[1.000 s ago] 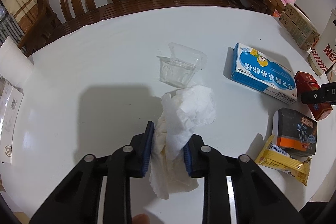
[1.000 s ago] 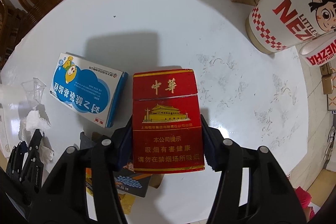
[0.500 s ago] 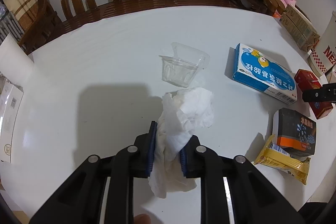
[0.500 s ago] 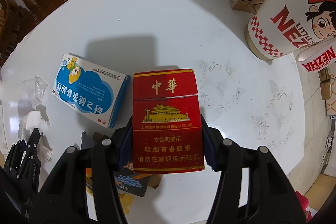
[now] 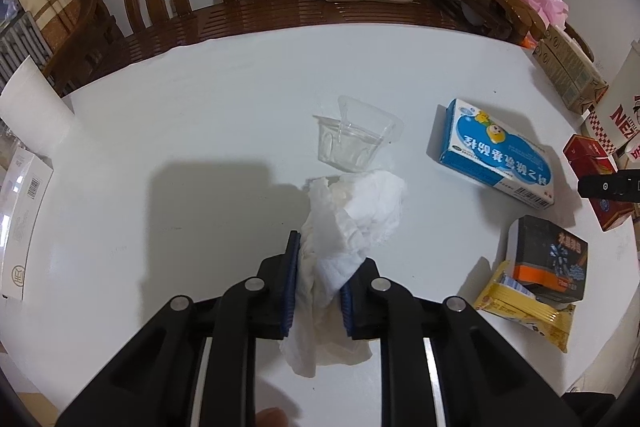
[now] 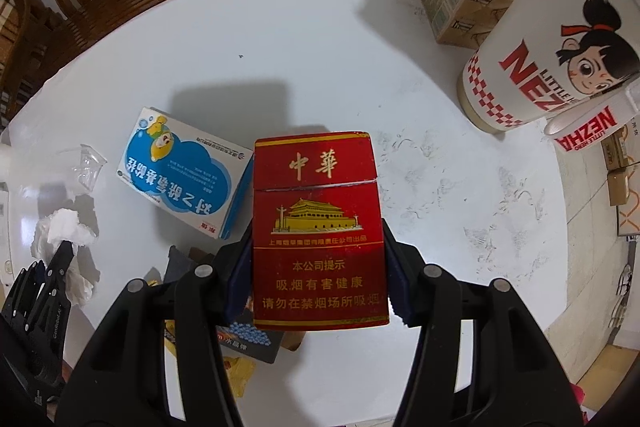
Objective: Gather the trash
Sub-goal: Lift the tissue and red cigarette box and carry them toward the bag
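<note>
Two pieces of trash are gripped at once. The crumpled tissue [image 5: 348,227] is pinched between the jaws of the left gripper [image 5: 318,277], its loose end spilling ahead of the tips toward the clear plastic cup [image 5: 352,143]. The red cigarette pack [image 6: 318,231] is clamped flat-sided in the right gripper [image 6: 318,277], label up, apparently so it can be carried without slipping. A bin is nowhere shown; the black box [image 5: 550,259] and yellow wrapper [image 5: 524,311] are partly hidden beneath the pack.
</note>
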